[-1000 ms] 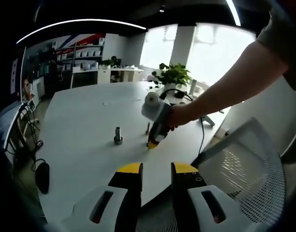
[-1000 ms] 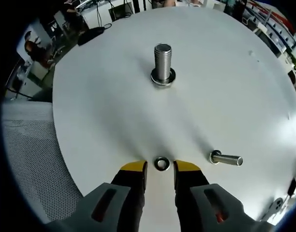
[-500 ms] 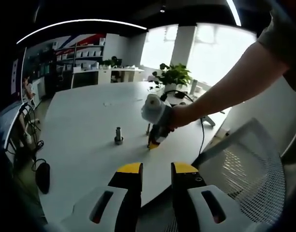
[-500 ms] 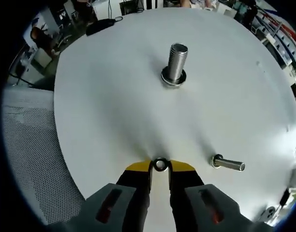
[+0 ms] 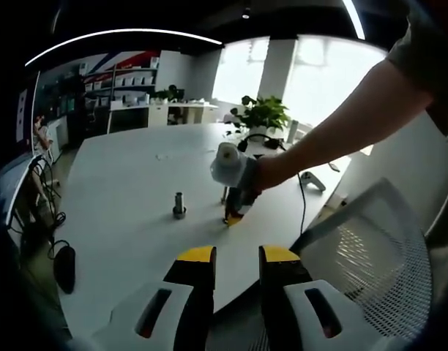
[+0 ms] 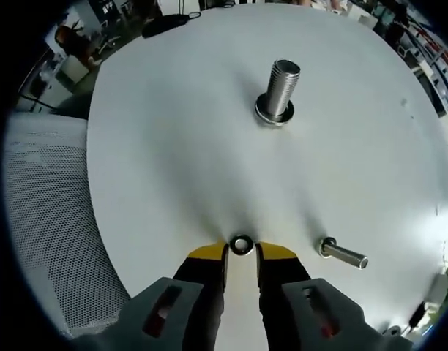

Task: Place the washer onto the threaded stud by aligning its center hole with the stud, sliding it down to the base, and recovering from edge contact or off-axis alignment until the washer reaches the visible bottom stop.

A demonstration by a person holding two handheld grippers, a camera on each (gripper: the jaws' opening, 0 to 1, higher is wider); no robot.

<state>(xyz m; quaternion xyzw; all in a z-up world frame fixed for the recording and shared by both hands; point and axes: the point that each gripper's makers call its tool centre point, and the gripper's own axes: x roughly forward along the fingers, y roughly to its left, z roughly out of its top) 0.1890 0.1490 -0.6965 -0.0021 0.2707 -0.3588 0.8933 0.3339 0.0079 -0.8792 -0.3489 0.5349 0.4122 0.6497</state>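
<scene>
Washer (image 6: 241, 245) flat on white table (image 6: 173, 146), pinched between right gripper's (image 6: 241, 251) yellow tips; threaded stud (image 6: 280, 91) upright well beyond; left gripper (image 5: 237, 254) jaws apart, holding nothing, at table edge.

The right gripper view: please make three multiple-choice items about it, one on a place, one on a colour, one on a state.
1. Where is the washer?
A. Between the tips of the right gripper
B. On top of the threaded stud
C. On the mesh chair

2. What colour are the gripper's jaw tips?
A. Red
B. Yellow
C. Green

3. How are the stud and the loose bolt posed on the white table?
A. Both upright
B. Both lying down
C. Stud upright, bolt on its side

Answers: 1 A, the washer sits in the narrow gap between the two tips. 2 B, both tips are yellow. 3 C, the stud stands on its base and the bolt lies flat.
</scene>
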